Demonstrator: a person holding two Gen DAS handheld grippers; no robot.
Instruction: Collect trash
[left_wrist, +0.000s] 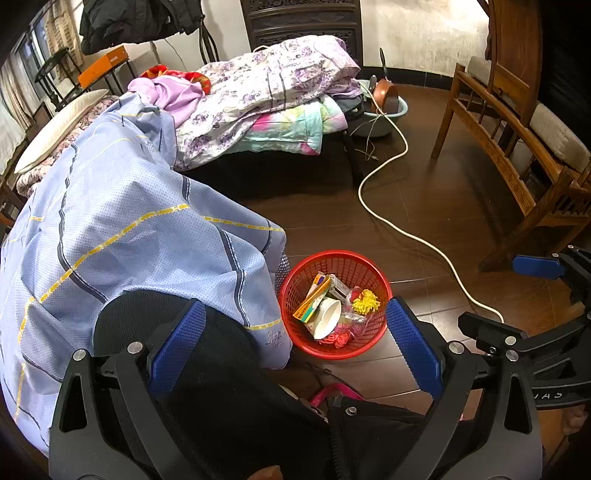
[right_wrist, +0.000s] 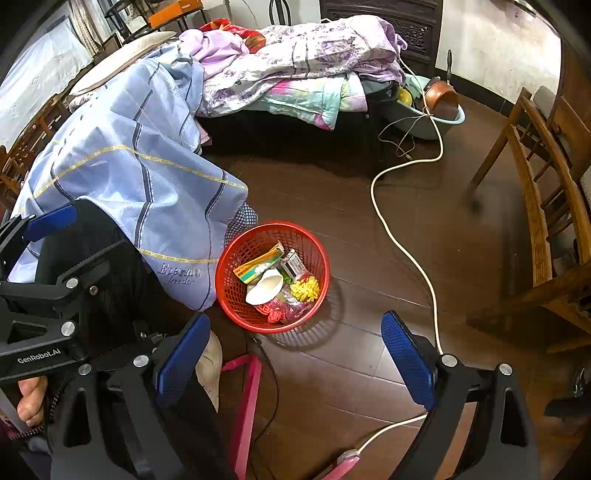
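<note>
One red basket (right_wrist: 236, 291) stands on the floor. One white cup (right_wrist: 264, 286) lies inside. One white cable (right_wrist: 406, 254) crosses the floor.

Blue quilt (left_wrist: 122, 221) draped by floral bedding (left_wrist: 273, 77); white cable (right_wrist: 402, 254) across dark floor (right_wrist: 369, 369); wooden chair (left_wrist: 517, 147) at right; basin (right_wrist: 436, 118) beyond.
</note>
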